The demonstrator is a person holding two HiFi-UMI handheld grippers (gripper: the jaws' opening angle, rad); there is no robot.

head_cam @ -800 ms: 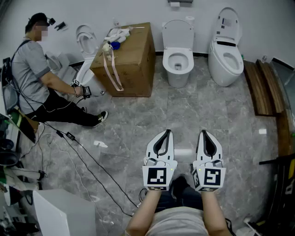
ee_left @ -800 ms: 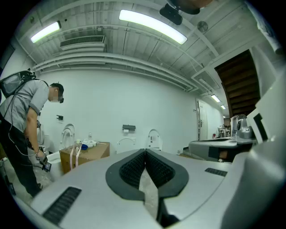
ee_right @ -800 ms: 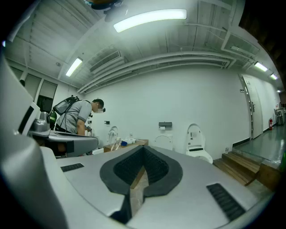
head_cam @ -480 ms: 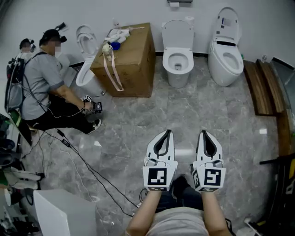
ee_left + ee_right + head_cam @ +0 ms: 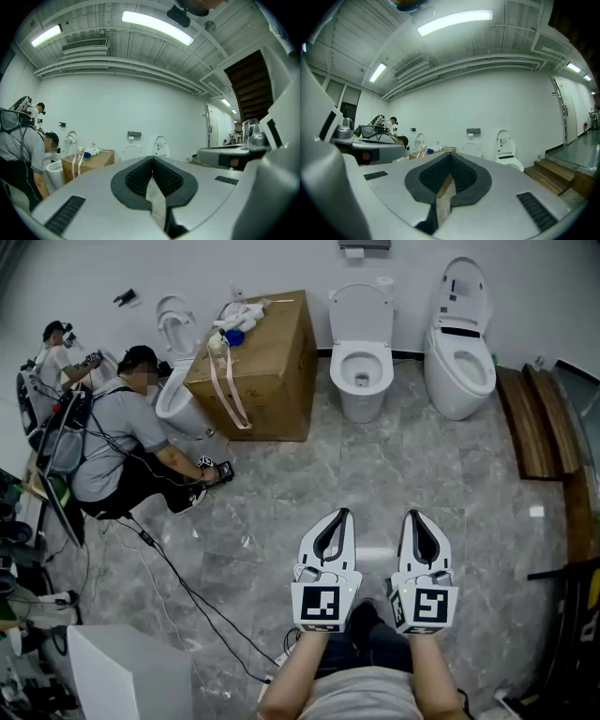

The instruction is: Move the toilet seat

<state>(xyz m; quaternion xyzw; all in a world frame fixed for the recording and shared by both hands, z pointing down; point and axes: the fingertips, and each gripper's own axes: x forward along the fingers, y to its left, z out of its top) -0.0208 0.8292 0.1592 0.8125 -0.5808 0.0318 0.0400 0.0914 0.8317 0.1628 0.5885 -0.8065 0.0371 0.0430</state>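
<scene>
Three white toilets stand along the far wall. The middle toilet (image 5: 362,362) has its lid raised, and so does the right toilet (image 5: 461,348). The left toilet (image 5: 176,381) is partly hidden by a crouching person. My left gripper (image 5: 336,514) and right gripper (image 5: 417,514) hang side by side over the grey floor, well short of the toilets. Both are shut with nothing between the jaws. In the left gripper view the closed left gripper (image 5: 152,158) points at the far wall. The right gripper (image 5: 450,154) does likewise, with the right toilet (image 5: 506,151) beyond it.
A large cardboard box (image 5: 267,362) with straps and soft items on top stands between the left and middle toilets. One person (image 5: 122,451) crouches beside it, another (image 5: 56,362) stands at far left. Cables (image 5: 178,587) trail across the floor. Wooden planks (image 5: 530,418) lie at right.
The person at left has shifted from the wall toward the room's middle and now crouches lower. A second person has come into view at far left. My grippers have hardly moved.
</scene>
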